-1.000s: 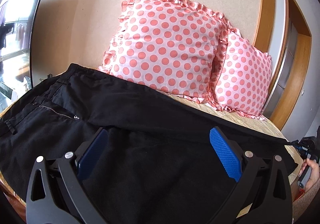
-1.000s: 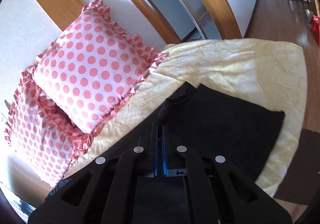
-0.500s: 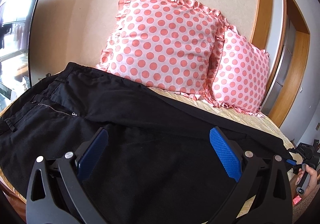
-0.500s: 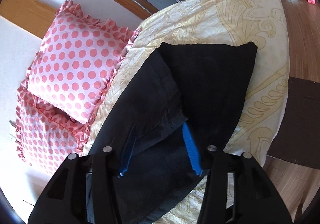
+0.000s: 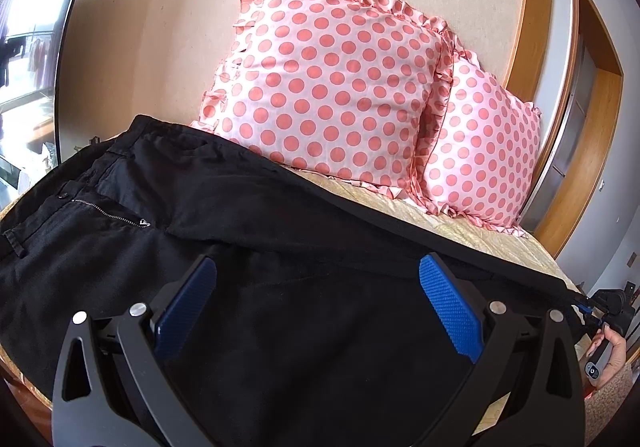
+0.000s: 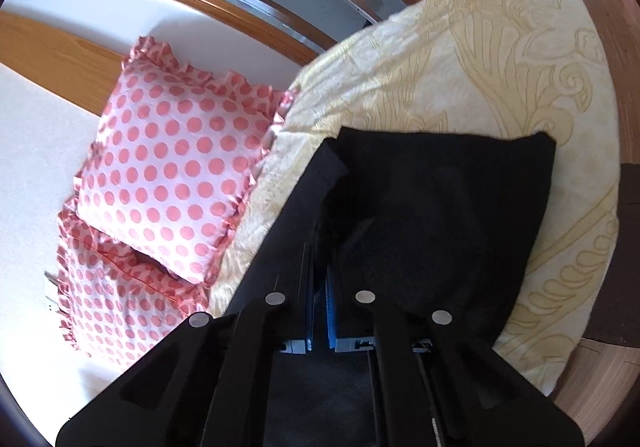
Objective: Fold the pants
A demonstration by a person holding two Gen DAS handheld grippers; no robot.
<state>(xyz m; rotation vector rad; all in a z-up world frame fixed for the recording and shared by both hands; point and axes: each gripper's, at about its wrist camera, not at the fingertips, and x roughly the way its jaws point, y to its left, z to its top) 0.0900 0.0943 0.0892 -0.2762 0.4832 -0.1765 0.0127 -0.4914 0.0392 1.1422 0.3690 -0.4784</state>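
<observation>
Black pants [image 5: 248, 247] lie spread across the bed, waistband and zipper at the left, legs running right. My left gripper [image 5: 316, 303] is open, its blue pads hovering over the pants' middle, holding nothing. In the right wrist view the leg ends [image 6: 440, 215] lie on the yellow bedspread [image 6: 500, 67]. My right gripper [image 6: 319, 287] is shut on a fold of the upper pant leg near its hem. The right gripper also shows in the left wrist view [image 5: 600, 311] at the far right edge.
Two pink polka-dot pillows [image 5: 332, 87] lean on the wall behind the pants. A wooden door frame [image 5: 600, 127] stands at the right. The wooden floor [image 6: 592, 387] lies beyond the bed's edge. A window or mirror [image 5: 28, 67] is at the left.
My right gripper opened half a second ago and has now closed again on the pant leg near the hem. The left gripper has stayed open over the pants.
</observation>
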